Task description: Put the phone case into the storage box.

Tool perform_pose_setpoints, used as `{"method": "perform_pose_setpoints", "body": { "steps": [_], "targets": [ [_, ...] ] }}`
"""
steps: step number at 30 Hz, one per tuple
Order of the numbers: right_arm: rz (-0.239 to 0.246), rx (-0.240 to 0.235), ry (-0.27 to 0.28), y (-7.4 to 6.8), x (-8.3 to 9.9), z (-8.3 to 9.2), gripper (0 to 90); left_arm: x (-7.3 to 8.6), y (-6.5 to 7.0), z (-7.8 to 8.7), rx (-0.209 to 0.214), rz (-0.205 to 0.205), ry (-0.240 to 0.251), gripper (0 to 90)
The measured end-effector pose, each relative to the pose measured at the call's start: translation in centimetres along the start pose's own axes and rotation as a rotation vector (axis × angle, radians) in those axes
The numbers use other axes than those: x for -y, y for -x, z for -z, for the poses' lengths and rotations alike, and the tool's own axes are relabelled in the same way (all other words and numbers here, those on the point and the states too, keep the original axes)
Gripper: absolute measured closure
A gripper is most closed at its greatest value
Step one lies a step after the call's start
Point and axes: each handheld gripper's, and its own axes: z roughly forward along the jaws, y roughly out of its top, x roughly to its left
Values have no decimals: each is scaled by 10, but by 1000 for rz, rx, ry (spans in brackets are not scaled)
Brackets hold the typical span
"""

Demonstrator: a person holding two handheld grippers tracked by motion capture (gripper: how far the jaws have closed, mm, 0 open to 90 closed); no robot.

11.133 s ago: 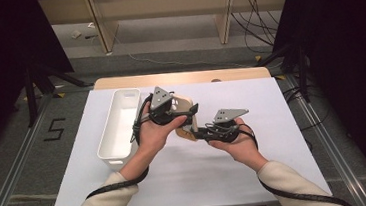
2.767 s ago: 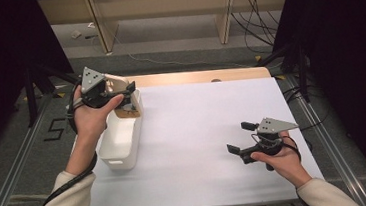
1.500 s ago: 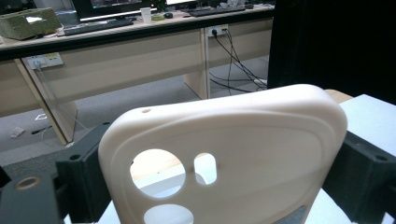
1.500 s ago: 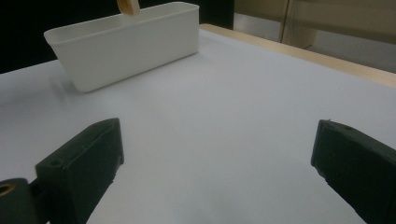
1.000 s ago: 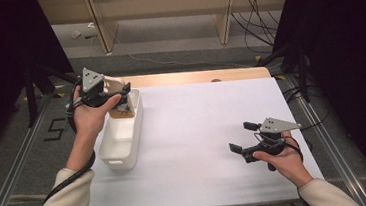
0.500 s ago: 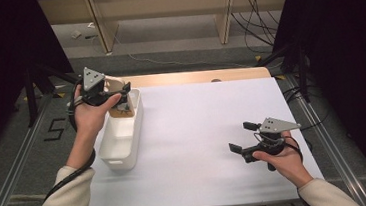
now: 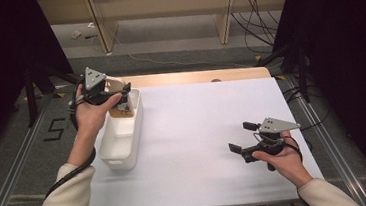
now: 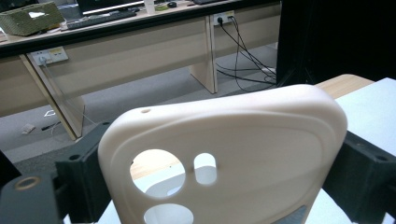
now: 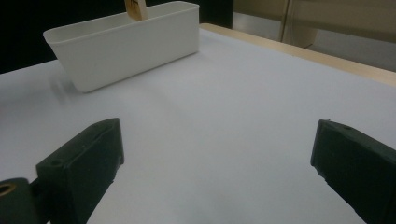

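Two hand-held grippers are at work over a white-covered bench. At about ten o'clock on the bench in the high view, the left hand-held gripper is held above the far end of a long white bin, which stands lengthwise along the bench's left edge. Its jaws are closed on the two side edges of a cream phone case; in the left gripper view the case stands upright between them, its back showing, with round camera cut-outs toward its lower left. In the high view the case hangs at the bin's far end, its lower part down at the rim; whether it touches the bin cannot be told. The person's left hand wraps the gripper body from beside the bin.

Down at about four o'clock, well apart from the bin, the right hand-held gripper is held low over bare bench, jaws spread wide with nothing between them. The right gripper view looks across the white surface to the bin, with a tan sliver of the case rising above its rim. Beyond the bench stand wooden desks with cables.
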Motion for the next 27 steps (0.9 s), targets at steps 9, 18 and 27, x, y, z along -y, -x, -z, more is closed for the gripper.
{"method": "perform_pose_setpoints", "body": {
  "steps": [9, 18, 27],
  "targets": [
    [0, -1, 0, 0, 0, 0, 36, 0, -1, -4, -4, -6, -5, 96],
    [-1, -3, 3, 0, 0, 0, 38, -1, -2, -8, -7, -7, -11, 95],
    [-3, -5, 2, 0, 0, 0, 39, -2, -4, -12, -10, -11, -16, 95]
  ]
}}
